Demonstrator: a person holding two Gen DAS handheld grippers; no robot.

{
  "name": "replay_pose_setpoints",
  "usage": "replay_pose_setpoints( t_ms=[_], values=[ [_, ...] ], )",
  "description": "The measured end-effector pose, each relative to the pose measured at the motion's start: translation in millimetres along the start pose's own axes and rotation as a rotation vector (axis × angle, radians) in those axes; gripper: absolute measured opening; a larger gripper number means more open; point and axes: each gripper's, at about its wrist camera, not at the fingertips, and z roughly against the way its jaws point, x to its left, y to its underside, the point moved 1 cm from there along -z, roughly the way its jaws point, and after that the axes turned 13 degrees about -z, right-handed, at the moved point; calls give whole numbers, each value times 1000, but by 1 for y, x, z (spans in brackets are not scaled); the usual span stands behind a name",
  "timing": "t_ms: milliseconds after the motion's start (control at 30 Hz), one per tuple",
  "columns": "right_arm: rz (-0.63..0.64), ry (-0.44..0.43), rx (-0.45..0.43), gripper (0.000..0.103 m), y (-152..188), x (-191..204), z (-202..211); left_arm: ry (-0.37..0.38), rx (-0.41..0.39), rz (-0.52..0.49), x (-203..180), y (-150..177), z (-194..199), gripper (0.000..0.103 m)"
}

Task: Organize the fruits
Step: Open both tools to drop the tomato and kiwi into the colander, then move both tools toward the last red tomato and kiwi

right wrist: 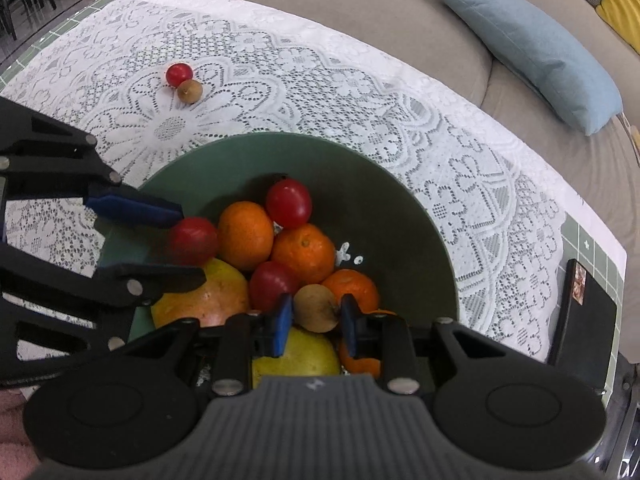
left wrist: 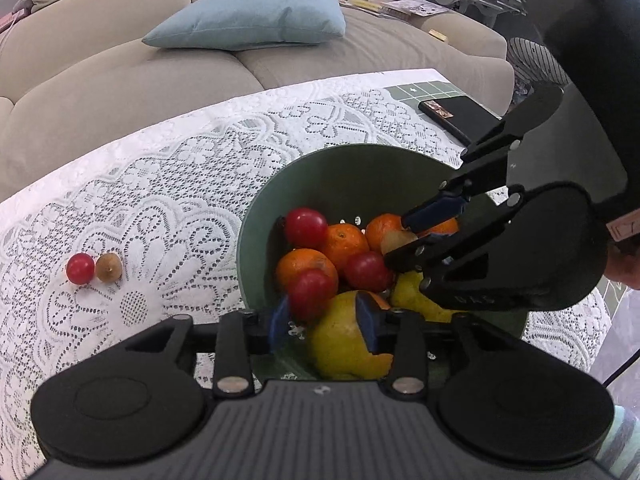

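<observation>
A green bowl [left wrist: 348, 168] [right wrist: 392, 200] holds oranges [right wrist: 245, 235], red cherry tomatoes [right wrist: 289, 203], yellow pears [left wrist: 344, 340] and a small brown fruit [right wrist: 316, 307]. My left gripper [left wrist: 325, 322] reaches into the bowl with its blue pads [left wrist: 368, 328] on either side of a red tomato [left wrist: 310, 294], jaws open around it. My right gripper [right wrist: 314, 326] is in the bowl with its pads [right wrist: 282, 326] closed on the brown fruit; it also shows in the left wrist view [left wrist: 416, 236]. A red tomato [left wrist: 80, 268] [right wrist: 179, 74] and a brown fruit [left wrist: 108, 267] [right wrist: 189, 91] lie together on the lace tablecloth.
The table wears a white lace cloth [left wrist: 160, 208] [right wrist: 280, 80]. A black phone-like box [left wrist: 460, 116] [right wrist: 584, 316] lies near the bowl at the table's edge. A beige sofa with a blue cushion [left wrist: 248, 16] [right wrist: 532, 48] stands behind the table.
</observation>
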Motion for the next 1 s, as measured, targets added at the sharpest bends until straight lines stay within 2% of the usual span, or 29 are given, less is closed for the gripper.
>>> replay_pose_setpoints(
  t_ms=[400,600,767,1000],
  values=[
    [4,2,-41,37,-7,5,17,-4,-42,58,6,-1,20,54],
    [-23,-12,-106,40,-13,10,32,-19,-96,99,18,0,38,54],
    [-48,-18,-166,43,-23,22,43,-77,-145,126,33,4,57,55],
    [-77,-48,-237,54,-44,46,47,-190,-186,200,69,16,77,55]
  ],
)
